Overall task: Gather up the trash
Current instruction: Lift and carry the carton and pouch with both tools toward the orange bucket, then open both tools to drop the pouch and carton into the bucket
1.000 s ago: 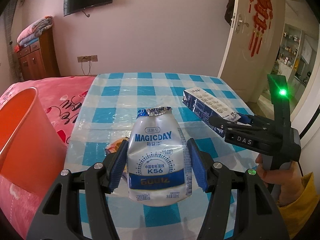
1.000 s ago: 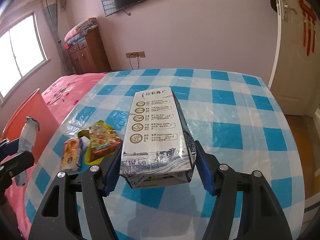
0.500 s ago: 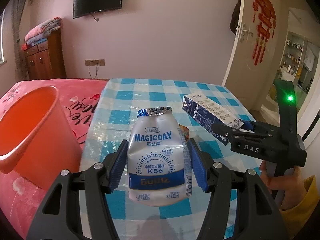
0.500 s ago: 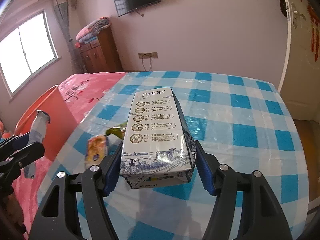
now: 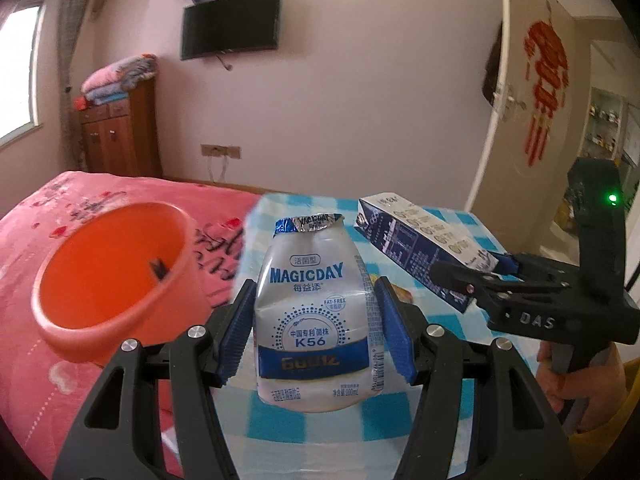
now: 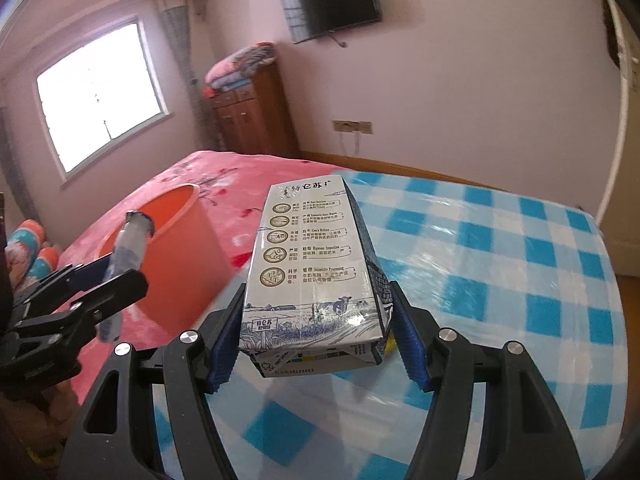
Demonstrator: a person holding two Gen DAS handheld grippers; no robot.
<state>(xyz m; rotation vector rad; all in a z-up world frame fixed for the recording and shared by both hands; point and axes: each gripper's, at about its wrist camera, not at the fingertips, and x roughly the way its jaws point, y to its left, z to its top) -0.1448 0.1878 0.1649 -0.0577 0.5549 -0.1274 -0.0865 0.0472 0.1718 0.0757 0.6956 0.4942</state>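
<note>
While we hold our two grabbers up over the blue-and-white checked tablecloth (image 6: 520,248), each one has a piece of trash squeezed in it; our left gripper (image 5: 316,332) is clamped on the soft white MAGICDAY drink pouch with the blue band (image 5: 314,316), and its ribbed blue pads (image 5: 236,332) press on both sides of it; our right gripper (image 6: 316,340) is clamped on the tall white-and-blue milk carton with a cow picture (image 6: 312,272), which sticks out forward between the jaws.

Around us we see the round orange plastic bucket (image 5: 104,276); it sits on the pink flowery bed cover (image 6: 208,176), just beside the table's left edge; something small and dark lies inside it, but it is too blurry for us to tell what. From the left camera the pouch sits just right of the bucket's rim, and the carton sits well to the right of it; nothing stands between the pouch and the bucket. A bit of a yellow snack wrapper (image 5: 400,292) peeks out behind the pouch. A black flat TV (image 5: 230,24) hangs on the wall, and a brown wooden cabinet (image 6: 252,116) holds folded blankets.

Compared with a second ago, both grabbers have gone up and swung left; the bucket now shows its whole open mouth, and the snack wrappers on the table are mostly hidden; both grips look the same.
</note>
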